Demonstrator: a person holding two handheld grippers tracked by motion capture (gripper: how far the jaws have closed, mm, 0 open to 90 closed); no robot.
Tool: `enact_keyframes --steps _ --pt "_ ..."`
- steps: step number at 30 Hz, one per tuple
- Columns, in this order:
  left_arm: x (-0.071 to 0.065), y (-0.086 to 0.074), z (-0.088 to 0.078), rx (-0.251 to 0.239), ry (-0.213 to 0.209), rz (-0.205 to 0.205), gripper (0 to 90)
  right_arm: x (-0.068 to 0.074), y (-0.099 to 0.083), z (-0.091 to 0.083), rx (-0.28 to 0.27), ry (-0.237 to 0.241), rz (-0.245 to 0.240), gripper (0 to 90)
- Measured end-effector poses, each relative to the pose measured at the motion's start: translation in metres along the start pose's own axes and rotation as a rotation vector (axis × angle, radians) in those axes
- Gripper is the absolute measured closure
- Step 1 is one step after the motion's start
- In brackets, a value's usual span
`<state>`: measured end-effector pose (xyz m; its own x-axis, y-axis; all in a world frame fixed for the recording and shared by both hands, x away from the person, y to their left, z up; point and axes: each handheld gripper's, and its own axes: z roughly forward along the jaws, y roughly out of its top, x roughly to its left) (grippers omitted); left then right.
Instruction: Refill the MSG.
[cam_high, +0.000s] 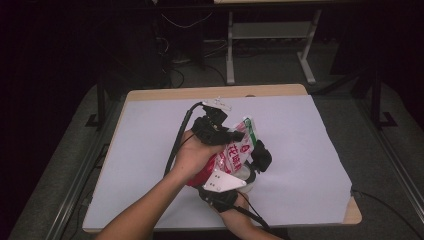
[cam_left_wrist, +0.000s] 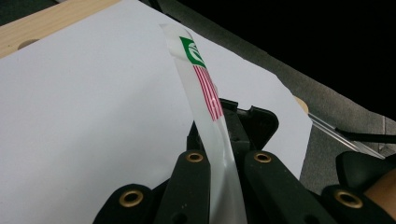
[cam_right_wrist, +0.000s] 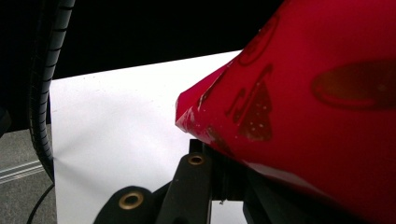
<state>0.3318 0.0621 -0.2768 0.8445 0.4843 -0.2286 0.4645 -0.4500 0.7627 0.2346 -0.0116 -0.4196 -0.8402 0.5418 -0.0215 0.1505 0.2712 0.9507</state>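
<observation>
While both tools clamp it, one snack bag hangs above one table.

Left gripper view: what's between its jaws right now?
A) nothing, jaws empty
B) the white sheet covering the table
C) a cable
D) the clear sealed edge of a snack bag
D: the left gripper is shut on the snack bag, whose clear edge with red stripes and a green logo rises from between its jaws, above the white sheet.
</observation>
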Motion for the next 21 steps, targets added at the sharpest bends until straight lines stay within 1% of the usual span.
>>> enact_keyframes --steps 15,21 --pt "-0.0007 0.0018 0.0007 0.004 0.000 0.000 89.8 -0.0008 0.0012 0.0000 -0.010 0.002 0.004 89.9" --pt "-0.0009 0.0028 0.0015 0.010 0.010 0.002 89.8 -0.0009 0.0017 0.0001 -0.011 0.002 0.009 89.9"
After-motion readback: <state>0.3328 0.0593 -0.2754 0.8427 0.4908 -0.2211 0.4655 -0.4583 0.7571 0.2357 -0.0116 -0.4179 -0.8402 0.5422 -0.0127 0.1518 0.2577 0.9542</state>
